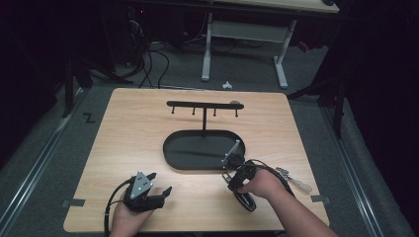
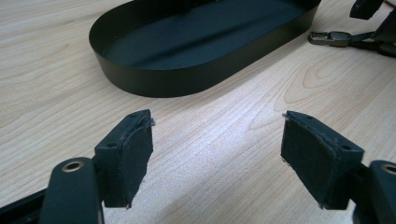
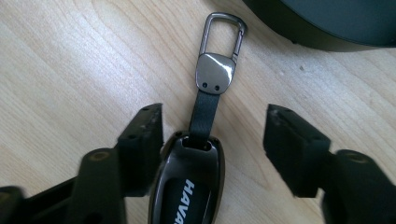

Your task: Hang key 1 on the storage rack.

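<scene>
Wooden table (image 1: 128, 128): left gripper (image 2: 217, 154) jaws parted, right gripper (image 3: 212, 140) jaws parted astride key fob (image 3: 189, 186).

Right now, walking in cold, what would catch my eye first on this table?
Probably the black oval tray at mid-table, with a hook rack rising from it. Next, the key fob lying on the wood between the jaws of the open right tool, its strap and metal clip pointing toward the tray. The left tool waits open over bare wood.

Black oval tray (image 1: 170, 148), pale wood-grain table (image 1: 123, 128), dark white-lettered key fob (image 3: 189, 191).
</scene>
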### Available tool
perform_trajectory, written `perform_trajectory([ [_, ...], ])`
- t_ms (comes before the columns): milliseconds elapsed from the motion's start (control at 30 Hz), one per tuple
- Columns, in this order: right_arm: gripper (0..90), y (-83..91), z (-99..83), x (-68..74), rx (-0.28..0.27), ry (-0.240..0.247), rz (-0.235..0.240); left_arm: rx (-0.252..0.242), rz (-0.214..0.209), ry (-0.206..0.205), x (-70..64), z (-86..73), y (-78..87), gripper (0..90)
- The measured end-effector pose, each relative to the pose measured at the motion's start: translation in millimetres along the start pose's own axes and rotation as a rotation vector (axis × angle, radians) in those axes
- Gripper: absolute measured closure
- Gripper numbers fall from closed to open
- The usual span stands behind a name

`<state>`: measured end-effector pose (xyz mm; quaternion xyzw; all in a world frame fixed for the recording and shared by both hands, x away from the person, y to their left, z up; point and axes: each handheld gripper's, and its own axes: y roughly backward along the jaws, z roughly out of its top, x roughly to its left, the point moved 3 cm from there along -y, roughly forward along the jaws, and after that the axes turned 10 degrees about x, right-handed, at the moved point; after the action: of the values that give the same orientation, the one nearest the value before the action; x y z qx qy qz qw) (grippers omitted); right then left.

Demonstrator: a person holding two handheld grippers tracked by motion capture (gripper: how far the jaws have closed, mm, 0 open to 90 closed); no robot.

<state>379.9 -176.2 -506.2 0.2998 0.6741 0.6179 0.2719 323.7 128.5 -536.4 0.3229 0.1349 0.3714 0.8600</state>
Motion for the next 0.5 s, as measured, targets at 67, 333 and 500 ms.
perform_trajectory([
  [67,45.4,-1.5,1.4,-1.2,0.004,0.004,-0.007,0.0,0.0,-0.001,-0.1,0.1,-0.1,25.7],
  [333,55.1,-5.6,5.7,-1.6,0.028,-0.057,0.043,0.001,0.0,-0.002,0.1,0.0,0.1,25.6],
  [500,59.3,-8.4,5.9,-2.0,0.041,-0.068,0.054,0.001,0.001,-0.004,0.1,-0.1,-0.2,25.7],
])
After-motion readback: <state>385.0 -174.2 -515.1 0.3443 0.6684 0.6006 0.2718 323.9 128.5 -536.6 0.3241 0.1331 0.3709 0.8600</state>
